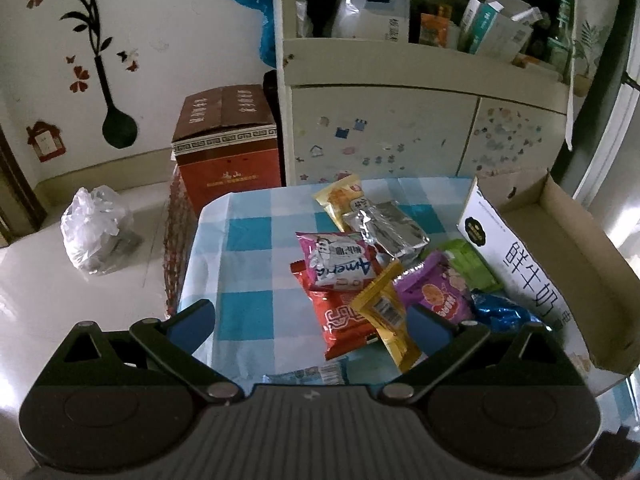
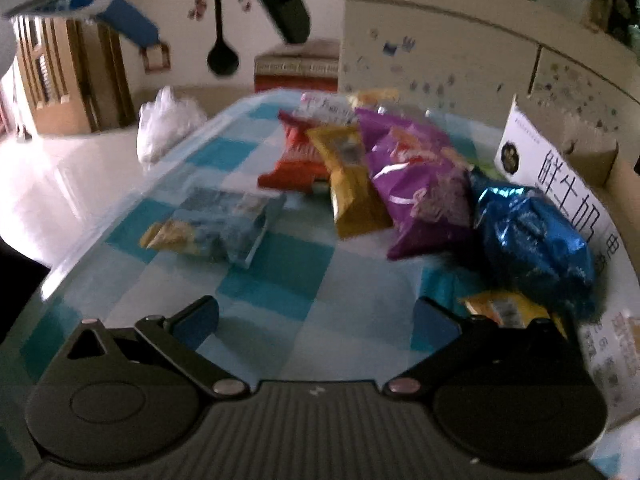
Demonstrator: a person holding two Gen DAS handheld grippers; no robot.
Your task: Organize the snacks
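Snacks (image 1: pixel 360 268) (silver packet (image 1: pixel 386 230): left view only)

On the checked table (image 1: pixel 248 240) lie about ten snack packets (image 1: pixel 344 264), beside one open cardboard box (image 1: pixel 560 240), with two grippers in view.

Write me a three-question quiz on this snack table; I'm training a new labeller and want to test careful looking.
1. True or false: the left hand-held gripper grips a packet.
2. Which lies nearest the open cardboard box: (a) crinkled blue foil packet, (b) red plastic packet, (c) silver foil packet?
3. What pattern is on the blue-and-white tablecloth?

Key: 1 false, its jaws are open and empty; 2 a; 3 checks.
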